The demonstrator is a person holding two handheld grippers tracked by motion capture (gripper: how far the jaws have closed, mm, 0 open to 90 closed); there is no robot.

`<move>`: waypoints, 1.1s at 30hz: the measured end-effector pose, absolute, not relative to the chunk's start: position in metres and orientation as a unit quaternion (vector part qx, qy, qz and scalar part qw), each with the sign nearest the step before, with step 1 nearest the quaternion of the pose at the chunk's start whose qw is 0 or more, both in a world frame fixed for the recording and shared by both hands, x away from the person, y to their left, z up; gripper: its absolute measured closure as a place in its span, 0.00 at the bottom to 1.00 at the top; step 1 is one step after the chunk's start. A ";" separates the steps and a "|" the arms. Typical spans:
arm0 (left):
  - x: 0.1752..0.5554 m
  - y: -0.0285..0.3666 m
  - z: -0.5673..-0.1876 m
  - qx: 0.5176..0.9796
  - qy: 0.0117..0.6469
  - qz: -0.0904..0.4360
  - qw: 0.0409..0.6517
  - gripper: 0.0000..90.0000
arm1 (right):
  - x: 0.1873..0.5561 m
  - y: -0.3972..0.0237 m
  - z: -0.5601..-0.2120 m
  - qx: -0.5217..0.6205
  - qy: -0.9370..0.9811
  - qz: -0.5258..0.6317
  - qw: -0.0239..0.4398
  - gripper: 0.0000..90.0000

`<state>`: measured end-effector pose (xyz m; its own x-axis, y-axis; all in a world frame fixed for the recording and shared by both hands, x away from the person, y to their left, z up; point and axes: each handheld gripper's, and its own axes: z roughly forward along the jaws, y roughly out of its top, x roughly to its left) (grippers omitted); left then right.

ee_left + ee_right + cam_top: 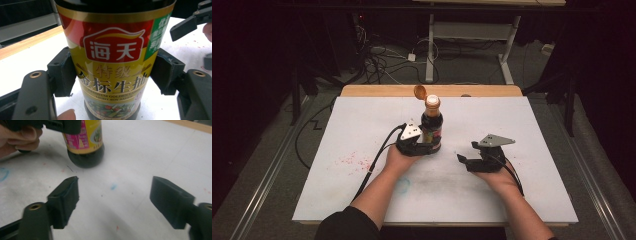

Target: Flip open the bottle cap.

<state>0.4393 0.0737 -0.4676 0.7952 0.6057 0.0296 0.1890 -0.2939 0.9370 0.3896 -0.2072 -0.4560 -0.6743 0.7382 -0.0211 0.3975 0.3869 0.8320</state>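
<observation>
A dark soy sauce bottle (432,127) with a red and gold label stands upright on the white table top (512,190), its orange flip lid (420,92) hinged open. My left gripper (428,147) is shut on the bottle's lower body; in the left gripper view the pads (62,72) press on both sides of the bottle (112,62). My right gripper (467,151) sits low over the table to the right of the bottle, apart from it. In the right gripper view its jaws stand wide, open (115,195), with bare table between them and the bottle's base (83,142) beyond.
A wooden strip (377,90) runs along the table's far edge. Red specks (354,161) and a faint blue ring (403,185) mark the surface near my left forearm. Cables and a desk frame (432,50) lie on the floor beyond the table.
</observation>
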 end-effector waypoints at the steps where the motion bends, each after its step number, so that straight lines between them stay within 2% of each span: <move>1: 0.439 0.074 -0.468 0.781 0.255 0.194 0.537 0.31 | 0.388 -0.209 -0.458 0.354 0.808 0.426 0.200 0.21; 4: 0.439 0.074 -0.467 0.781 0.256 0.194 0.536 0.31 | 0.382 -0.214 -0.462 0.362 0.806 0.421 0.205 0.15; 8: 0.437 0.074 -0.466 0.780 0.262 0.195 0.534 0.30 | 0.374 -0.222 -0.466 0.373 0.803 0.417 0.206 0.00; 11: 0.438 0.077 -0.466 0.779 0.267 0.178 0.539 0.29 | 0.367 -0.228 -0.467 0.382 0.799 0.415 0.208 0.00; 15: 0.439 0.080 -0.470 0.787 0.281 0.153 0.528 0.18 | 0.358 -0.235 -0.469 0.383 0.794 0.421 0.213 0.00; 22: 0.429 0.102 -0.477 0.789 0.296 0.134 0.521 0.15 | 0.347 -0.242 -0.472 0.387 0.789 0.424 0.221 0.00; 27: 0.415 0.122 -0.481 0.791 0.313 0.127 0.510 0.00 | 0.343 -0.243 -0.476 0.387 0.788 0.424 0.223 0.00; 33: 0.391 0.147 -0.483 0.790 0.326 0.139 0.500 0.00 | 0.340 -0.242 -0.477 0.387 0.788 0.421 0.228 0.00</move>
<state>0.3906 0.1471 -0.4828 0.7497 0.6532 -0.1065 0.3759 -0.2878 0.8809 0.3404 -0.2420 -0.4773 -0.5962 0.8021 -0.0335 0.4174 0.3454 0.8405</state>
